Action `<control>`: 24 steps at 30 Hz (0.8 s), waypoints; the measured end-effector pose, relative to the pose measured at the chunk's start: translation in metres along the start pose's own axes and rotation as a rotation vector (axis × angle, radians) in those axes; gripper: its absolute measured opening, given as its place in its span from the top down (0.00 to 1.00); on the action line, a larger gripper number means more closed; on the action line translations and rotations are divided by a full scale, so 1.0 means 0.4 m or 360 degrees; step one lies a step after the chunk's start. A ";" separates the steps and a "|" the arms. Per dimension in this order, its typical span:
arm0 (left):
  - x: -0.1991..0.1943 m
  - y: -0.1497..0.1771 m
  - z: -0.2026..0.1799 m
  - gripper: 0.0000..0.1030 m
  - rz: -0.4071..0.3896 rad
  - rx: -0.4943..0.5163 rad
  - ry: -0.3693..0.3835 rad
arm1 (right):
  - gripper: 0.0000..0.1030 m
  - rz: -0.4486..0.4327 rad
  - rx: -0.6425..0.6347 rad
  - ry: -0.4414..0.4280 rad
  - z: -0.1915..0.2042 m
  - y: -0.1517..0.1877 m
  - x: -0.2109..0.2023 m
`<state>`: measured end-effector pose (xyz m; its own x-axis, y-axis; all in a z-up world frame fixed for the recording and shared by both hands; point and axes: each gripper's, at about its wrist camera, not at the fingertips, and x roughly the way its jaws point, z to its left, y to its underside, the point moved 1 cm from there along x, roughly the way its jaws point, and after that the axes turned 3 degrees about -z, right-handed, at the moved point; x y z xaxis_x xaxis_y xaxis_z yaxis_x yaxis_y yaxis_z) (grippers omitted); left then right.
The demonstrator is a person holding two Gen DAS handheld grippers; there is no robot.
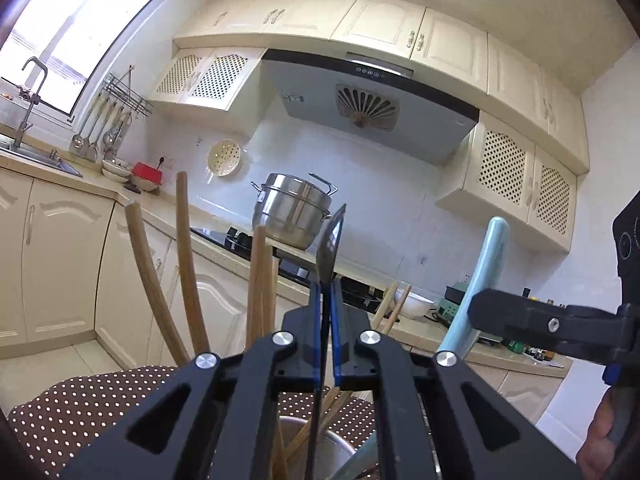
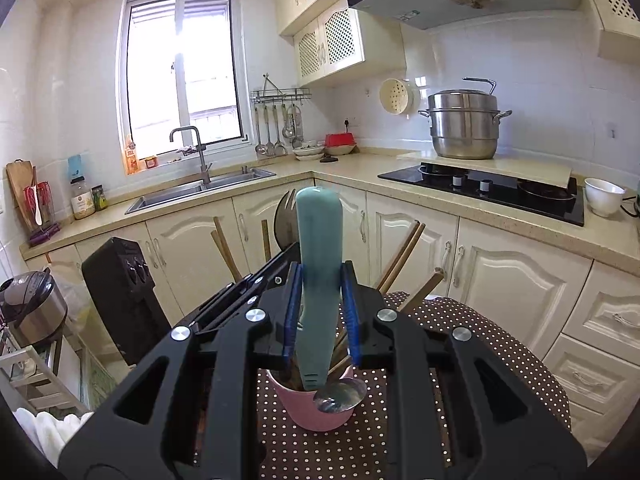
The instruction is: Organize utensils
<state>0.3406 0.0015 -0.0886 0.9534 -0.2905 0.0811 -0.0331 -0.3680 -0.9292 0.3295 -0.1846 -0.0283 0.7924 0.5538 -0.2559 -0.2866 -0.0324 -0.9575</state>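
Observation:
A pink cup (image 2: pixel 316 404) stands on a brown dotted tablecloth (image 2: pixel 460 340) with several wooden chopsticks (image 2: pixel 400 256) leaning in it. My right gripper (image 2: pixel 320 280) is shut on the teal handle of a spoon (image 2: pixel 318 248). The handle points up and the metal bowl (image 2: pixel 340 396) lies at the cup's rim. My left gripper (image 1: pixel 326 286) is shut on a thin metal fork (image 1: pixel 330 244), seen edge-on above the cup (image 1: pixel 332 448). From the right wrist view the fork's head (image 2: pixel 285 216) shows just left of the teal handle. The teal spoon (image 1: pixel 486 264) stands right of the fork.
Cream cabinets and a counter run behind the table, with a sink (image 2: pixel 200 192), a black hob (image 2: pixel 480 192), a steel steamer pot (image 2: pixel 464 128) and a white bowl (image 2: pixel 602 196). A black appliance (image 2: pixel 120 292) and a rice cooker (image 2: pixel 32 308) stand to the left.

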 end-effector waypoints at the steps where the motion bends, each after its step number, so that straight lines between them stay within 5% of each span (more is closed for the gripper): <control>1: 0.001 0.001 0.001 0.95 0.0014 -0.0007 -0.0009 | 0.81 0.0006 0.0010 -0.0003 -0.002 0.001 0.002; 5: -0.001 -0.004 0.006 0.93 0.0067 -0.0049 -0.0022 | 0.81 0.0027 0.0024 -0.0007 -0.007 0.003 0.010; 8: -0.013 -0.011 0.002 0.70 0.0092 -0.0050 -0.0033 | 0.81 0.0050 0.0025 -0.0008 -0.002 0.009 0.015; 17: -0.076 -0.055 0.001 0.45 0.0142 -0.0150 -0.0019 | 0.80 0.0116 0.0064 0.0001 0.003 0.034 0.034; 24: -0.143 -0.099 -0.021 0.28 0.0177 -0.0024 -0.0222 | 0.80 0.0196 0.0054 0.0046 0.016 0.074 0.063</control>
<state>0.2850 0.0253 -0.0535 0.9760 -0.2050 -0.0737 -0.1441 -0.3537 -0.9242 0.3378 -0.1663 -0.0622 0.7650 0.5233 -0.3755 -0.4005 -0.0702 -0.9136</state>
